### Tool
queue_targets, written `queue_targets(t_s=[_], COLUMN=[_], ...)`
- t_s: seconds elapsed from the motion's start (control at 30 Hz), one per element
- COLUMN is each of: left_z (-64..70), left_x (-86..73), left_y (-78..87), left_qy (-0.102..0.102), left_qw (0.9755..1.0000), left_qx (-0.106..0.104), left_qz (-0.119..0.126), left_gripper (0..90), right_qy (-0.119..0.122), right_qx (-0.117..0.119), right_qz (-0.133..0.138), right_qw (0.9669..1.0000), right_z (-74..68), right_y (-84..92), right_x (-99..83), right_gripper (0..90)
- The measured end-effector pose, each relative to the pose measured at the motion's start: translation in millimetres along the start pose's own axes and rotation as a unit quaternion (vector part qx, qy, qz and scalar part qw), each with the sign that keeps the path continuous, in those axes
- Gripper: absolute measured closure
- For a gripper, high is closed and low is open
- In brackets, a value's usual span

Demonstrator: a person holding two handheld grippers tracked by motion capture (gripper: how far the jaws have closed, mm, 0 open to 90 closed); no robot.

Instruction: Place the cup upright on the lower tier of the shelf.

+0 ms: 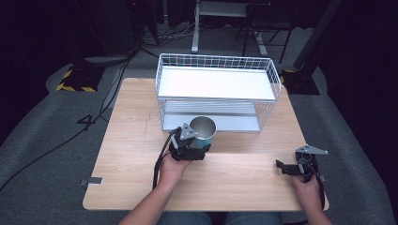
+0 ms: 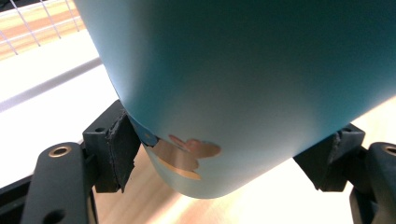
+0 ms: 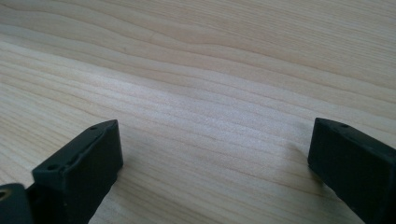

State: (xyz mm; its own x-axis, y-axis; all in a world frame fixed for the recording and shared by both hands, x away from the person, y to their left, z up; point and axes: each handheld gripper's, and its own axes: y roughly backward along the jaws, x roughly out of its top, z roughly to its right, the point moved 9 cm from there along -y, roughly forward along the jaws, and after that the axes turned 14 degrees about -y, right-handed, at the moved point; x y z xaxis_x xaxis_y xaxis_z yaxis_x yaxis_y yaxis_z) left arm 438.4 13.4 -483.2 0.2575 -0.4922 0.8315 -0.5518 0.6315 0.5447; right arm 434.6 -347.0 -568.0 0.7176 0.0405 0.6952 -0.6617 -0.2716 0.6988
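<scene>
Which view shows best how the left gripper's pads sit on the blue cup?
The left gripper view: both pads press the blue cup from either side, near its base. The high view shows the whole cup upright with its metal inside, in front of the wire shelf rack, but the left gripper hides the contact. The right gripper view shows bare table.

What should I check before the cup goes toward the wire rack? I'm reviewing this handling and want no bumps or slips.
1. Grip: left gripper has a pad on each side of the blue cup, pressing its wall. Ok.
2. Cup upright: in the high view its open metal mouth faces up. Ok.
3. Cup contents: the inside looks bare, though its bottom is hidden. Cannot tell.
4. Lower shelf of the wire rack: the part in sight is bare. Ok.
5. Clearance under the rack's upper tray for the cup's height. Cannot tell.
6. Right gripper: open, at the table's right edge, away from the cup's path. Ok.
</scene>
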Motion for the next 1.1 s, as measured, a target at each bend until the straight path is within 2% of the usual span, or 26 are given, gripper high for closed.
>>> queue_targets(t_s=[0.17,0.27,0.37,0.6,0.8,0.9,1.1], left_z=[-13.3,-19.2,-25.0,-40.5,-51.1,-55.5,-62.7], left_x=[5.0,7.8,8.1,7.8,9.7,10.7,8.7], left_y=[-11.7,-15.4,-22.8,-37.9,-53.5,-58.4,-70.4], left_qy=[0.021,0.021,0.021,0.039,0.060,0.061,0.064], left_qw=[0.9997,0.9996,0.9995,0.9986,0.9964,0.9957,0.9950], left_qx=[0.008,0.017,0.021,0.033,0.060,0.070,0.076], left_qz=[0.005,0.010,0.003,-0.010,-0.006,-0.002,-0.004], left_gripper=[24.0,24.0,24.0,23.9,23.9,23.9,23.9], right_qy=[0.000,0.001,0.001,0.000,0.001,0.001,0.001], right_qx=[0.000,0.000,-0.001,-0.002,-0.002,-0.002,-0.002], right_qz=[0.000,0.000,0.001,0.001,0.002,0.002,0.002], right_qw=[1.0000,1.0000,1.0000,1.0000,1.0000,1.0000,1.0000], right_z=[0.0,0.0,0.2,0.4,0.5,0.5,0.5], right_y=[0.0,-0.1,-0.3,-0.7,-1.3,-1.3,-1.3], right_x=[0.0,0.1,0.4,0.8,1.5,1.5,1.5], right_gripper=[3.1,3.1,3.1,3.0,3.1,3.1,3.1])
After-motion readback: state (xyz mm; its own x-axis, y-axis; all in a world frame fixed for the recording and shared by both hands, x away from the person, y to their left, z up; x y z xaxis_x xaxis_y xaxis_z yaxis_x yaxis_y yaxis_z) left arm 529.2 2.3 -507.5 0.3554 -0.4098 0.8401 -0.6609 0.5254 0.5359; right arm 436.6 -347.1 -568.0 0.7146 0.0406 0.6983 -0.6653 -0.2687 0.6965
